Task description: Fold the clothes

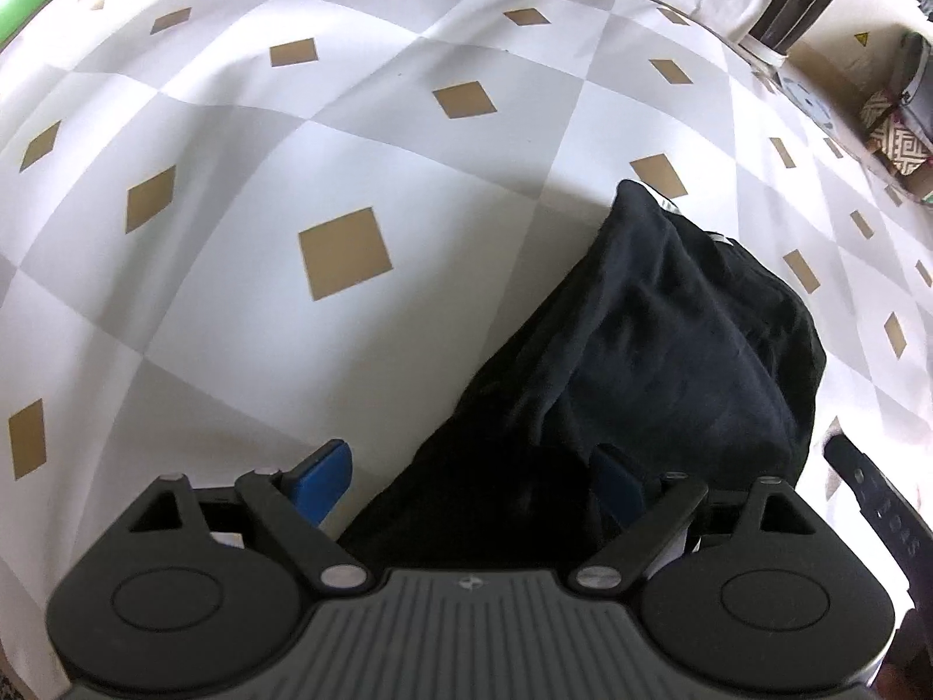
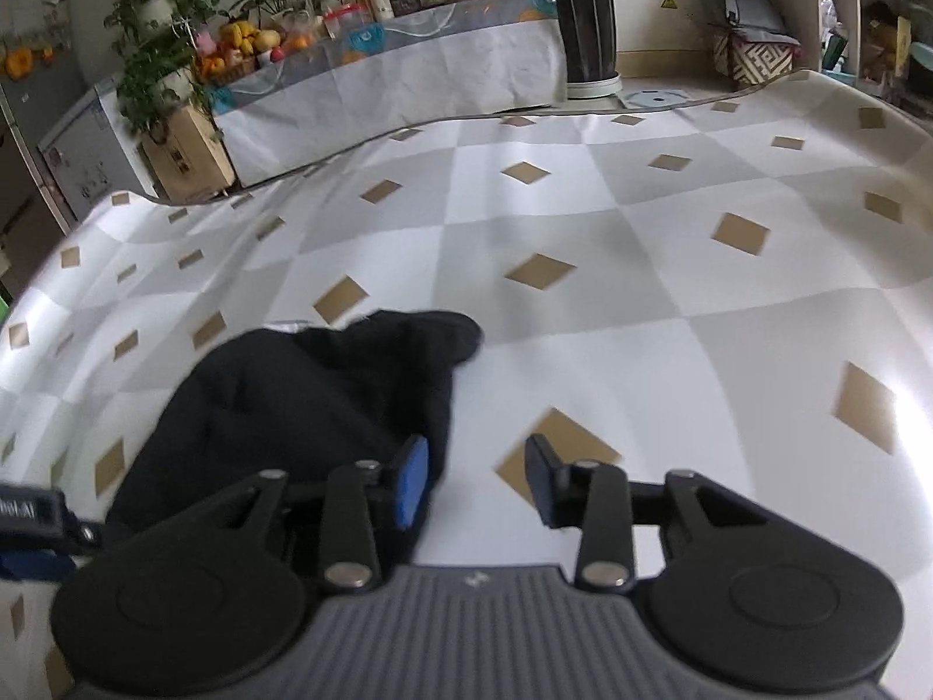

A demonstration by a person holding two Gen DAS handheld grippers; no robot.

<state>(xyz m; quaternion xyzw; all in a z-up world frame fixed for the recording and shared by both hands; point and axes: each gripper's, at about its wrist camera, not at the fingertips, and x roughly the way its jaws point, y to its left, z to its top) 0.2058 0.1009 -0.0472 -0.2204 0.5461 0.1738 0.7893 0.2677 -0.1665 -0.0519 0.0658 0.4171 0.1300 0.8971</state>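
The black garment (image 1: 641, 361) lies bunched on the table (image 1: 350, 134), which is covered by a cloth of grey and white checks with tan diamonds. In the left wrist view the garment occupies the near right part of the surface, with a narrow end pointing toward the far edge. A thin strip of white fabric shows at that end; whether it is a lining or a label cannot be told. The fabric is layered and creased, not flat, so the fold is judged incomplete.

Left gripper (image 1: 466, 481): jaws stand wide apart. The garment's near portion lies between and below the blue pads (image 1: 326, 478), but neither pad presses on it. The gripper points steeply down at the cloth, a stance suited to pinching an edge.

Right gripper (image 2: 475, 484): jaws stand partly apart with bare tablecloth between them. The garment's edge lies just beside the left pad (image 2: 411, 484), in front of it in this view; contact cannot be confirmed. Nothing is held.

With both grippers free, the garment rests under its own weight. The next step, as judged, is to spread it flat before folding.

Along the far edge, beyond the table, stand a dark ribbed planter (image 2: 586, 23) and a draped side counter (image 2: 408, 76) carrying fruit and bottles, well apart from the work.
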